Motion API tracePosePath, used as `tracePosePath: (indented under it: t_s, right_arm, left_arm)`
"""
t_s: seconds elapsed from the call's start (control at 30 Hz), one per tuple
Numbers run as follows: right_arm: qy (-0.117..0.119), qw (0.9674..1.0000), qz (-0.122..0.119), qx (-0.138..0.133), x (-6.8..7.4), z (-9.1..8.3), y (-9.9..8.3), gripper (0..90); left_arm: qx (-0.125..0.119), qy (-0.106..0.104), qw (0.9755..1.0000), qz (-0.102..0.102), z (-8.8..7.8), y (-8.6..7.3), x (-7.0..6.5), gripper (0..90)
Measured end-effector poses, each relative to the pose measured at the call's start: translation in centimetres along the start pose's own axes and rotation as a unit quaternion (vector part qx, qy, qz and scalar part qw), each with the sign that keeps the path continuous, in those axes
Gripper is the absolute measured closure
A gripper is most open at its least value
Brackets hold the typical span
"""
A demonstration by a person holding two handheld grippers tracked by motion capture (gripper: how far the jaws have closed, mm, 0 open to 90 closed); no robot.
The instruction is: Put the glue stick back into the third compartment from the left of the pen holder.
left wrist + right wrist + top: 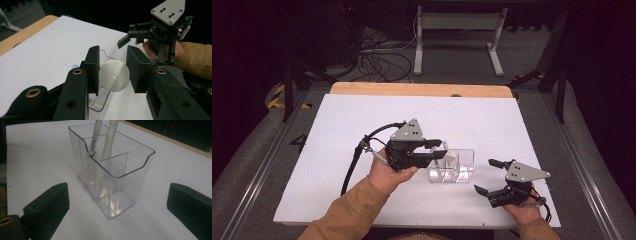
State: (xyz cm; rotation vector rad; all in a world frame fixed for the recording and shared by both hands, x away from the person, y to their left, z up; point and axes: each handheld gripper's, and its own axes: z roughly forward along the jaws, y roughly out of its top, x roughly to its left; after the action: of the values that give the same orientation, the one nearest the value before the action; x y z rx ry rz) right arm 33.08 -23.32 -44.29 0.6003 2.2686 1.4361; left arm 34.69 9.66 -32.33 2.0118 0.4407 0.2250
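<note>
The left gripper (113,72) pinches a round silver thing (114,75) just over the clear box (110,172) on the table (362,125) — next, lower it in gently — while the right gripper (492,176) waits, spread wide.

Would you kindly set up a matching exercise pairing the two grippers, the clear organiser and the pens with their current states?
1 left gripper
2 right gripper
3 clear organiser
4 white pens

A jaws wide open, nothing held
B stands on the white board
C upright inside compartments
D shut on silver disc

Pairs: 1-D, 2-A, 3-B, 4-C
</note>
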Motion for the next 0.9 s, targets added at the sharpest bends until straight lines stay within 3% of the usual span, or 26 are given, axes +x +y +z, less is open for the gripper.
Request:
tracePosePath:
  t_s: [0.57,0.9]
  right_arm:
    - [0.0,1.0,0.002,0.0,0.0,-0.1,0.0,4.9]
    - [0.0,1.0,0.002,0.0,0.0,-0.1,0.0,4.9]
  left_arm:
    - [0.014,-0.018,0.9997,0.003,4.0,1.1,-0.4,64.9]
    - [0.023,-0.015,0.9996,0.0,5.0,1.1,-0.3,65.0]
